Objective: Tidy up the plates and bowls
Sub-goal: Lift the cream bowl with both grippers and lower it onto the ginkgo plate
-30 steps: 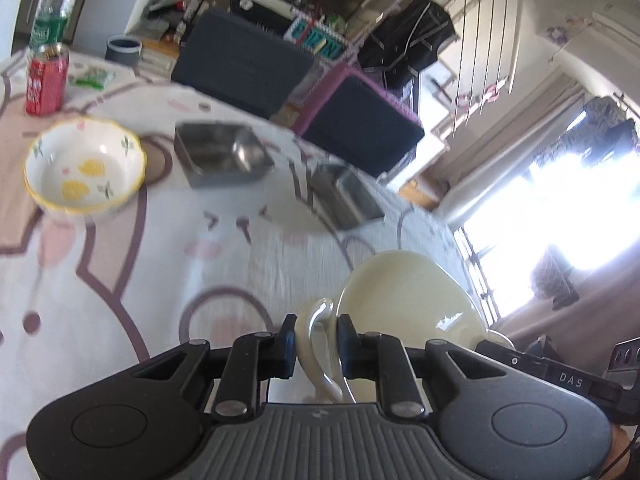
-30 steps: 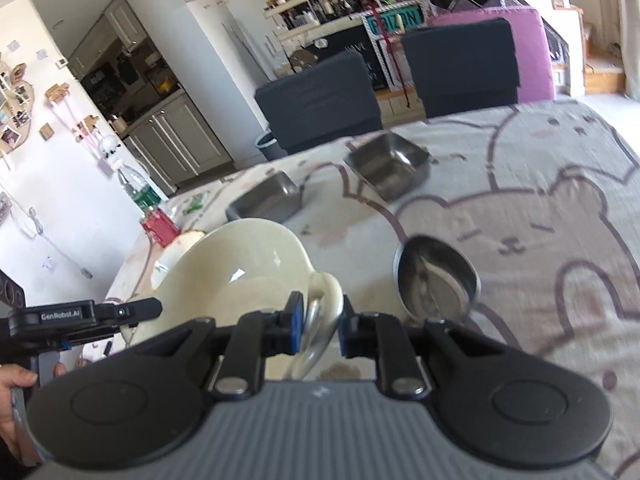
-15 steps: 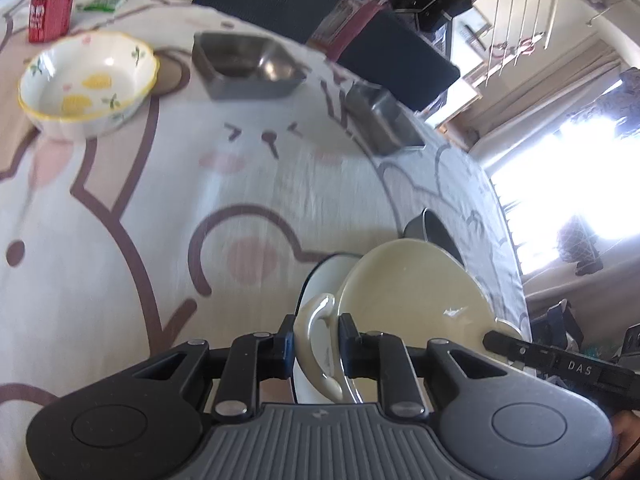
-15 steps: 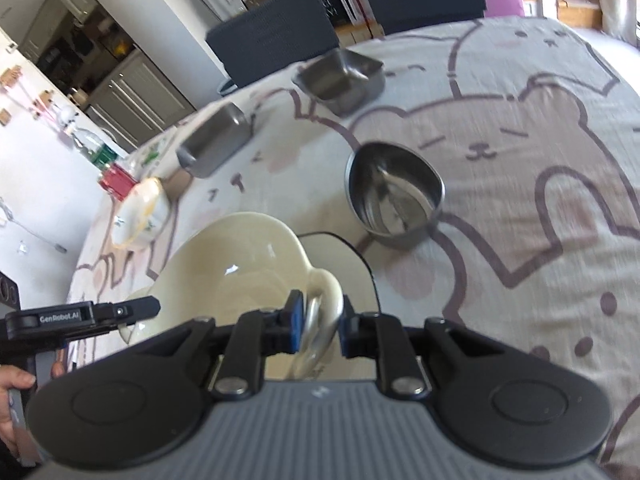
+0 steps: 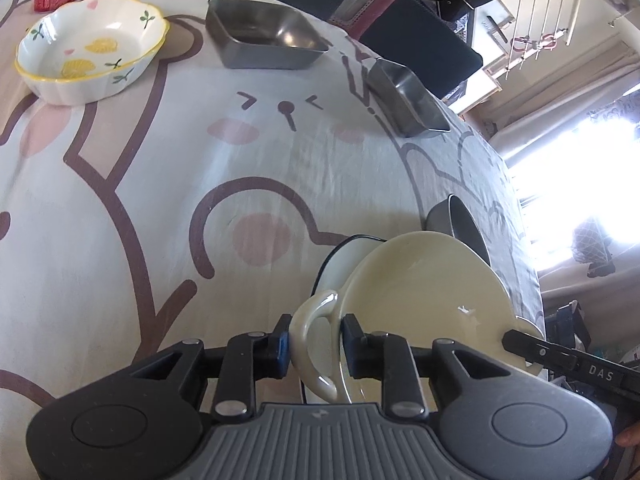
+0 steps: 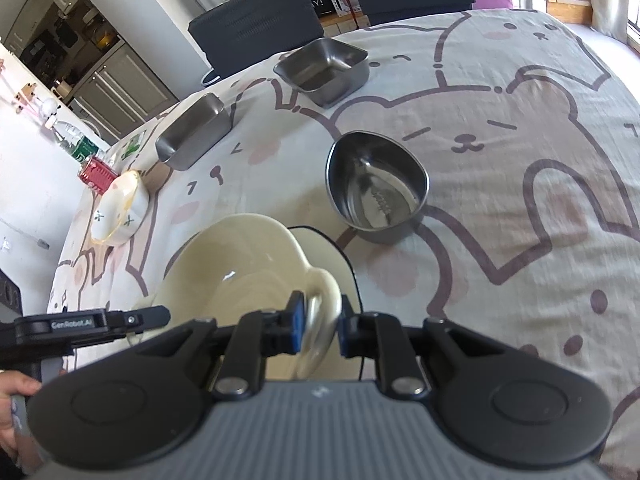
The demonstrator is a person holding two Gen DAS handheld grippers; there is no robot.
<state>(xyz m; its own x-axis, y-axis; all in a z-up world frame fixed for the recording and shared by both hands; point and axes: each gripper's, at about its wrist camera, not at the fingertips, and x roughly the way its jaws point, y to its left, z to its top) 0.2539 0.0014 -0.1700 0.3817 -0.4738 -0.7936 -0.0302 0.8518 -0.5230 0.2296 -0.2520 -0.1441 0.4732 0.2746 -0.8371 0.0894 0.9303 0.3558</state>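
A cream bowl [image 5: 424,292] [image 6: 232,264] with two loop handles sits on a white plate with a black rim [image 5: 340,256] [image 6: 324,248] on the bear-print tablecloth. My left gripper [image 5: 316,346] has one handle between its pads. Its jaws are opening, and the pads still touch the handle. My right gripper [image 6: 320,320] is shut on the opposite handle. Each gripper shows at the edge of the other's view.
A round steel bowl [image 6: 376,188] stands just beyond the plate. Farther off are two rectangular steel trays [image 5: 264,32] [image 5: 412,96], a flower-print bowl with a yellow rim [image 5: 92,48] and a red can [image 6: 96,174]. Dark chairs [image 6: 256,4] line the far edge.
Both grippers tipped downward and lowered the cream bowl from above the table onto the black-rimmed plate. The left jaws stand slightly wider than before.
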